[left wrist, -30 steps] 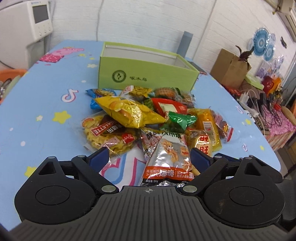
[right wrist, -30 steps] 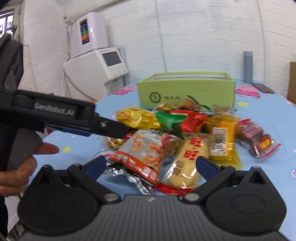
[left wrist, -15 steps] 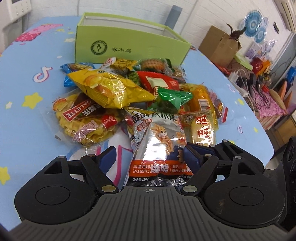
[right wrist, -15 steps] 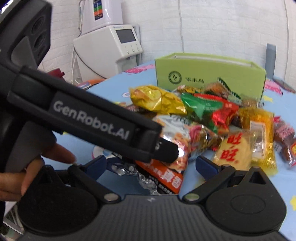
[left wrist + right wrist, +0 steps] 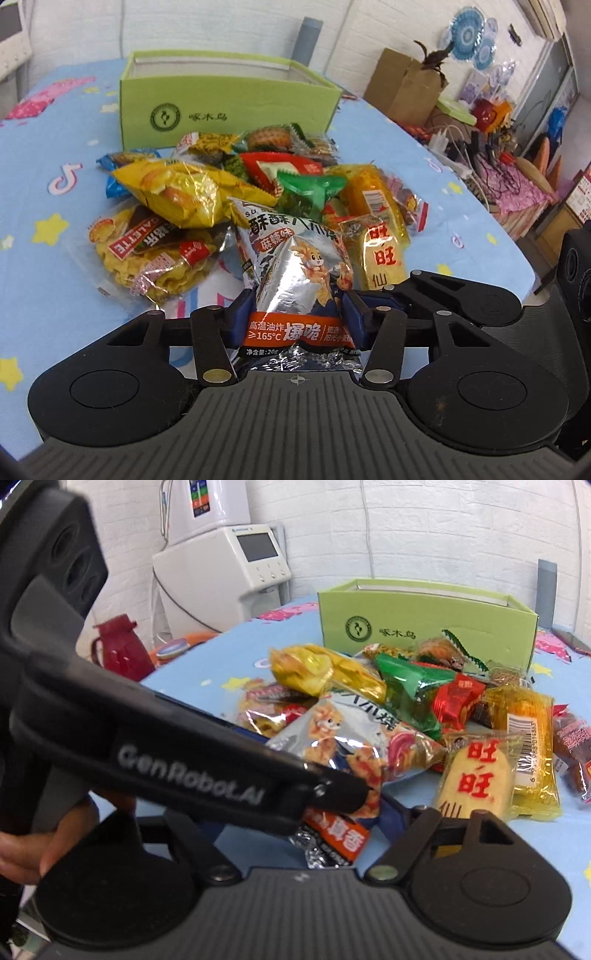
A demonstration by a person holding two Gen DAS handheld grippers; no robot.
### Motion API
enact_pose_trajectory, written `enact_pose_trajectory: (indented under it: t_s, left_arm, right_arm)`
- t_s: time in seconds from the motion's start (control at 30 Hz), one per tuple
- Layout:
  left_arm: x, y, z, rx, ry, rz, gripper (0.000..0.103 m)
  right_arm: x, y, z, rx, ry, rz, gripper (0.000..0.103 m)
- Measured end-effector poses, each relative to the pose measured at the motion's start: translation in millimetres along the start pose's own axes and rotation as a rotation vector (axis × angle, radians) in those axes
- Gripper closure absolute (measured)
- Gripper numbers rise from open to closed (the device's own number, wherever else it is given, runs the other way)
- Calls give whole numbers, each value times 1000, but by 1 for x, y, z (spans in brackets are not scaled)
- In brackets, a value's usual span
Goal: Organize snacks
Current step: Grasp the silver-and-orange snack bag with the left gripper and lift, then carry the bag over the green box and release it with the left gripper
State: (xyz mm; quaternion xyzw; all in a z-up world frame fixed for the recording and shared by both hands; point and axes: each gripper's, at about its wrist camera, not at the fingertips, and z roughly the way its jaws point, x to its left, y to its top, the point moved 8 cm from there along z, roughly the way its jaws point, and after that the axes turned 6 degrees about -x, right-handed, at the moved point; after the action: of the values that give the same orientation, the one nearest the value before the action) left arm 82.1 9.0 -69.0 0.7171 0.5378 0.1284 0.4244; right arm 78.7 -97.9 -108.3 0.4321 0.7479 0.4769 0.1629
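At the near edge of the snack pile on the blue tabletop, my left tool pinches the silver snack packet. My right tool's grip I cannot tell. Behind the pile stands the green box.

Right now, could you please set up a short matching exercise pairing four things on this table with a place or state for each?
Things:
1. silver snack packet
2. green box
3. green candy wrapper
4. left gripper

Descriptions:
A. open-topped, behind the pile
B. shut on a packet
C. pinched between blue pads
D. on top of the pile, just right of the yellow bag

Pairs: 1-C, 2-A, 3-D, 4-B
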Motion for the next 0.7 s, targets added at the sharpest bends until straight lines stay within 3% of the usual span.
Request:
enact_pose_trajectory:
  t_s: [0.2, 0.37, 0.53, 0.67, 0.7]
  left_arm:
    - [-4, 70, -26, -142, 11, 62, 65]
    - [28, 163, 8, -203, 48, 70, 63]
    - [83, 230, 80, -148, 75, 11, 63]
    - [126, 246, 134, -77, 93, -48, 65]
    - [134, 247, 142, -71, 108, -49, 64]
  right_arm:
    - [3, 61, -18, -125, 5, -82, 25]
    - [-29, 144, 32, -168, -2, -194, 25]
    - [-75, 203, 118, -97, 11, -191, 25]
    - [-109, 215, 179, -15, 30, -150, 26]
    - [-115, 214, 190, -1, 35, -139, 21]
